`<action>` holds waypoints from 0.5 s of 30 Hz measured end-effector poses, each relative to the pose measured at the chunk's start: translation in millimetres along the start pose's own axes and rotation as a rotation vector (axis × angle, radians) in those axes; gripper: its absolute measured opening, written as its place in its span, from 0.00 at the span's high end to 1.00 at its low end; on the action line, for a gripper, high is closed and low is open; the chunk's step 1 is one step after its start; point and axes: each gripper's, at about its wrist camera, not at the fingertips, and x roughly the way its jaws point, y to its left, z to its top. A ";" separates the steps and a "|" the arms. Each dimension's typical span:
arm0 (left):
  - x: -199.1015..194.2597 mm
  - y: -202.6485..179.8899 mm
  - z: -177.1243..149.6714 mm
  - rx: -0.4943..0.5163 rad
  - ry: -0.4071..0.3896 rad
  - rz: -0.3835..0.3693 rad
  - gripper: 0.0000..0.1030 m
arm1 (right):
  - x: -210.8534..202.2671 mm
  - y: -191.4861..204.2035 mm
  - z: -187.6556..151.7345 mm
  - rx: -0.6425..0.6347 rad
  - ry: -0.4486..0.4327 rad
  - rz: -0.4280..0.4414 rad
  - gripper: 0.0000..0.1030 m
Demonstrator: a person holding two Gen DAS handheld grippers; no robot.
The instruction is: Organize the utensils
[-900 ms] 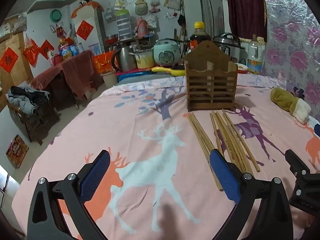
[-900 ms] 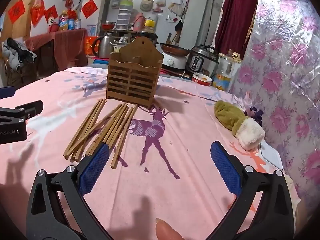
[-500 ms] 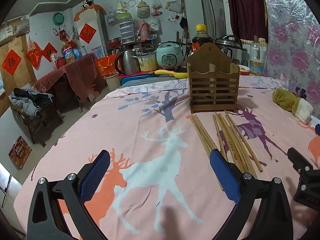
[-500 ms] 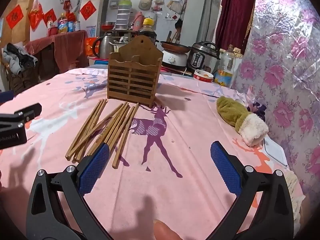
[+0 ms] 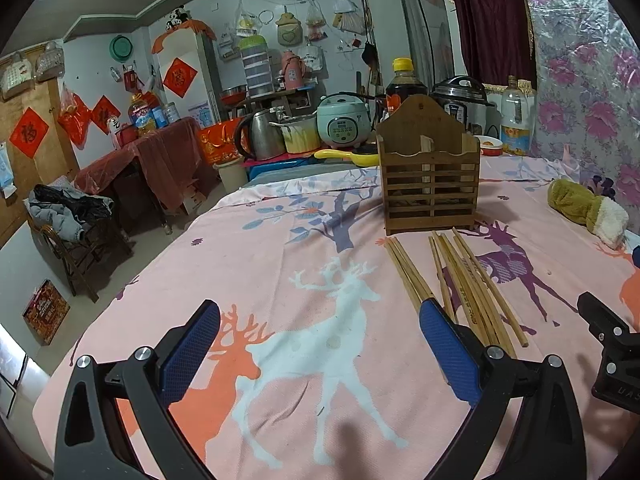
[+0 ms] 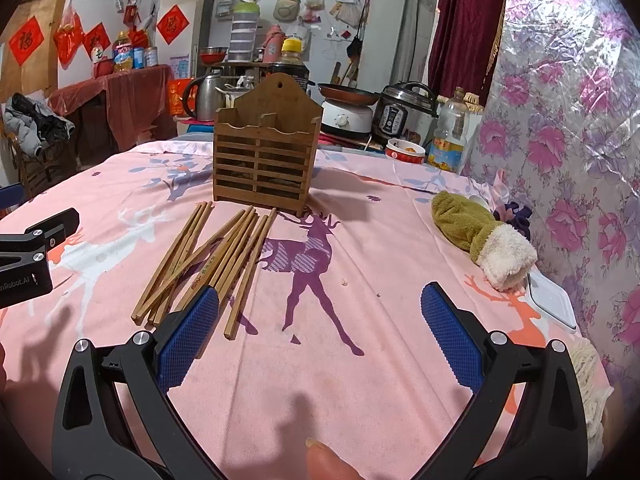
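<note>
both tongs hang spread wide over the pink deer-print tabletop (image 6: 360, 360) with nothing between their blue pads. the left tongs (image 5: 320, 356) tilt down at bare cloth, and the right tongs (image 6: 320, 336) do the same.

the wooden chopsticks (image 6: 212, 264) lie loose in a fan just ahead of the right tongs' left pad, and ahead-right of the left tongs, some crossing over one another. beyond them, further ahead of both tongs, the slatted wooden chopstick holder (image 6: 264, 160) stands upright, its two compartments looking empty as far as i can tell through the slats.

the trouble i expect is in the pick. the sticks are thin, flat on soft cloth and overlapping, so a pinch could catch two or three at once, or pinch the cloth and drag the whole fan askew. a stick gripped near one end would likely swing and miss the narrow slot. the holder looks light; a stick jabbed against its front slats might tip it or push it away. the two tongs sit close side by side, so both reaching for the pile could knock together.
</note>
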 end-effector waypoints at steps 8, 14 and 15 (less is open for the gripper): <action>-1.5 1.0 -1.2 -0.003 -0.007 0.009 0.05 | -0.6 -0.4 0.5 0.002 -0.001 0.000 0.05; -2.2 1.6 -0.8 -0.003 -0.008 0.008 0.05 | -0.5 -0.4 0.4 0.001 0.000 -0.001 0.05; -2.4 1.7 -0.9 -0.003 -0.008 0.009 0.05 | -0.4 -0.4 0.3 0.001 -0.001 -0.001 0.05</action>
